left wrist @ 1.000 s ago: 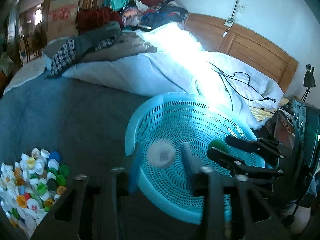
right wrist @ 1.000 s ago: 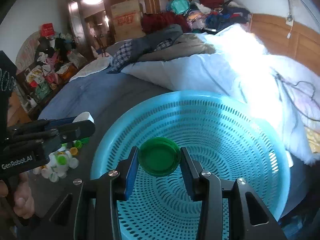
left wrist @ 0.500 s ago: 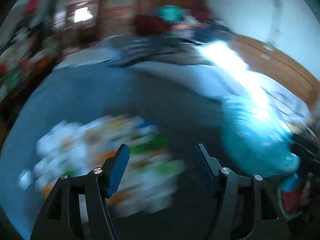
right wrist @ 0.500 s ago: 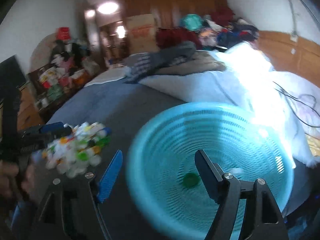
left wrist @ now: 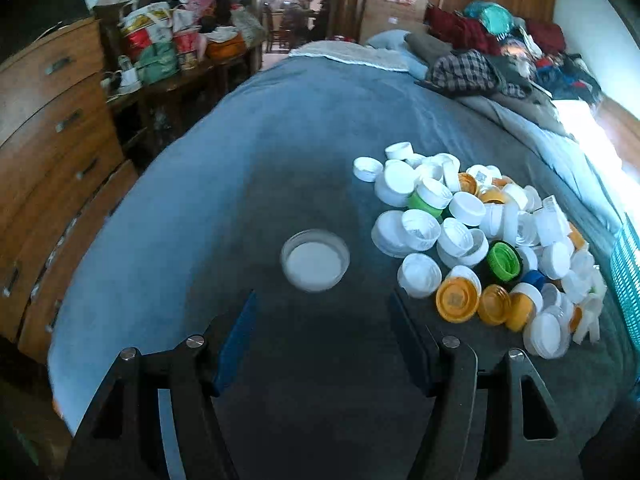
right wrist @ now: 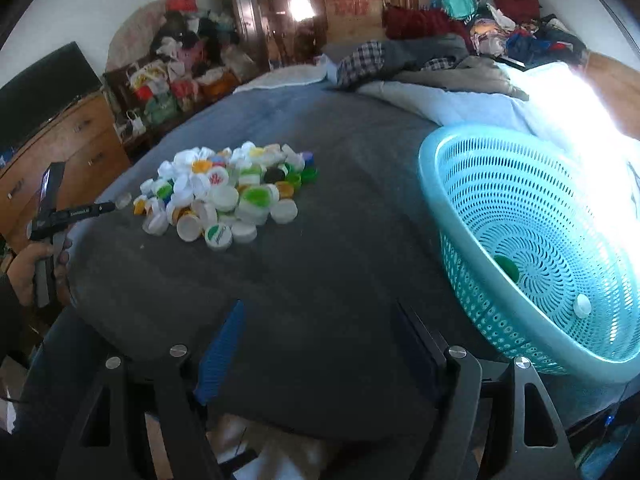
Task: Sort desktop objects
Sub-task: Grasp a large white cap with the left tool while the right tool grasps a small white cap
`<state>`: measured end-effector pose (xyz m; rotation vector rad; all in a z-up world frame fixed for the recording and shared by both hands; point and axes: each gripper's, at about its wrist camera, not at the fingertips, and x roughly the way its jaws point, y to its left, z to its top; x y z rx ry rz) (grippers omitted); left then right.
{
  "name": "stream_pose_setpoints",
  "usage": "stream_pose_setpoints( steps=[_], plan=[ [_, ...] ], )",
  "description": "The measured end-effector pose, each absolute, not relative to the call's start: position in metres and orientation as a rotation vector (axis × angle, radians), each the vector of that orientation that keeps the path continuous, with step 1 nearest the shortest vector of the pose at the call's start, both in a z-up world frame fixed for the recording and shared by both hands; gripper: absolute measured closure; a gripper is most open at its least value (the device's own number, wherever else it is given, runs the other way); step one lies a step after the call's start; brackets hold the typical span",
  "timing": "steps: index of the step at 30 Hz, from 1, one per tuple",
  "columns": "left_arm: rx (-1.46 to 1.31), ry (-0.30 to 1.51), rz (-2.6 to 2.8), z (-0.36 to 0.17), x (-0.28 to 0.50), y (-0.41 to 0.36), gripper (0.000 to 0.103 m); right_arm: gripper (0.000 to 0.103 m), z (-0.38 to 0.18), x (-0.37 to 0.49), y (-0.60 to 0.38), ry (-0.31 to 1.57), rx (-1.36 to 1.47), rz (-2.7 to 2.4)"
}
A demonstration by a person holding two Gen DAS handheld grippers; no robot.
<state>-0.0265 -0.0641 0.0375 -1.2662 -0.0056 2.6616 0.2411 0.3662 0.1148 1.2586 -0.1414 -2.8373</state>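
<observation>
Grey bedspread (left wrist: 280,152) carries our cap pile (left wrist: 472,236); both grippers, left gripper (left wrist: 320,340) and right gripper (right wrist: 316,340), stand apart, empty. Basket (right wrist: 452,216) holds two caps; next we judge: close on the lone white cap (left wrist: 315,260)

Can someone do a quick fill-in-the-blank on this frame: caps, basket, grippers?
1. The pile of bottle caps lies on a dark grey ____.
2. Inside the basket lie a white cap and a ____ one.
3. The left gripper has its jaws ____, with nothing between them.
4. One clear cap sits apart from the pile, just ahead of the ____ gripper.

Missing words: blanket; green; open; left
</observation>
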Motion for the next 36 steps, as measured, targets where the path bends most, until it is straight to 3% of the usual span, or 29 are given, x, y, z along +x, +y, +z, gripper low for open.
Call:
stream_pose_setpoints(
  steps=[8, 9, 10, 13, 23, 32, 35, 36],
  plan=[
    [-1.323, -0.075, 2.682, 0.028, -0.052, -0.067, 0.045, 0.024, 0.119, 0.237, 0.360, -0.136, 1.273, -2.836],
    [-1.319, -0.060, 2.684, 0.029, -0.051, -0.066, 0.064, 0.024, 0.117, 0.235, 0.358, -0.138, 1.275, -2.824],
    [-1.322, -0.052, 2.677, 0.029, -0.050, -0.066, 0.069, 0.025, 0.116, 0.234, 0.357, -0.137, 1.278, -2.816],
    [-1.284, -0.088, 2.663, 0.039, -0.039, -0.064, 0.069, 0.040, 0.112, 0.220, 0.352, -0.122, 1.264, -2.785],
    [-1.244, -0.123, 2.602, 0.053, -0.021, -0.042, 0.068, 0.047, 0.059, 0.108, 0.332, 0.096, 1.297, -2.667],
    [-1.243, -0.090, 2.590, 0.055, -0.021, -0.033, 0.068, 0.048, 0.039, 0.058, 0.323, 0.113, 1.264, -2.621],
    [-1.246, -0.104, 2.584, 0.054, -0.021, -0.033, 0.068, 0.055, 0.036, 0.053, 0.320, 0.135, 1.267, -2.608],
    [-1.244, -0.102, 2.583, 0.054, -0.020, -0.033, 0.068, 0.062, 0.036, 0.054, 0.320, 0.136, 1.271, -2.603]
  ],
)
